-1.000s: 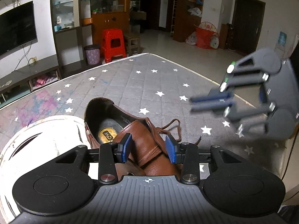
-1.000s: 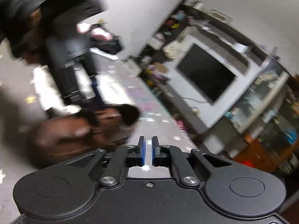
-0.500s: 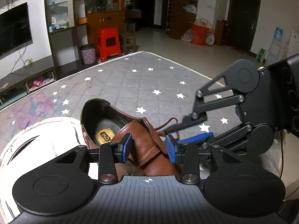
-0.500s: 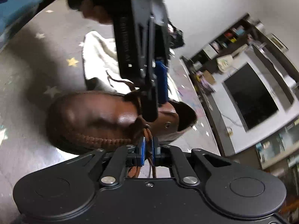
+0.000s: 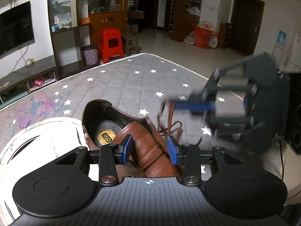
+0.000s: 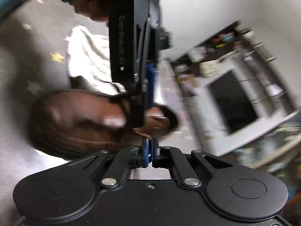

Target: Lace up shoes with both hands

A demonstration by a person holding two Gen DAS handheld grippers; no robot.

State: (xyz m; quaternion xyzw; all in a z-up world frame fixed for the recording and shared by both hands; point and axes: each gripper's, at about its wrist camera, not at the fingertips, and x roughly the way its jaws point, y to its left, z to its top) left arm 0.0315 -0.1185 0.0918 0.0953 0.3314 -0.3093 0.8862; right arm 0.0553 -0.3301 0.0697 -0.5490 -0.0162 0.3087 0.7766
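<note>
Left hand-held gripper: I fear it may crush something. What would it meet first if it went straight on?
Probably the shoe, whose brown upper already sits between the left hand-held gripper's blue pads.

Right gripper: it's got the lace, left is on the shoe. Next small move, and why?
Probably draw the right gripper away from the shoe to take up slack. It is shut on the lace, having just closed, and the lace looks loose beside the shoe. The left gripper straddles the shoe's upper, so it should stay in place.

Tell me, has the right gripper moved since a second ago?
Yes. In the left wrist view the right gripper came down toward the shoe on the star mattress.
</note>
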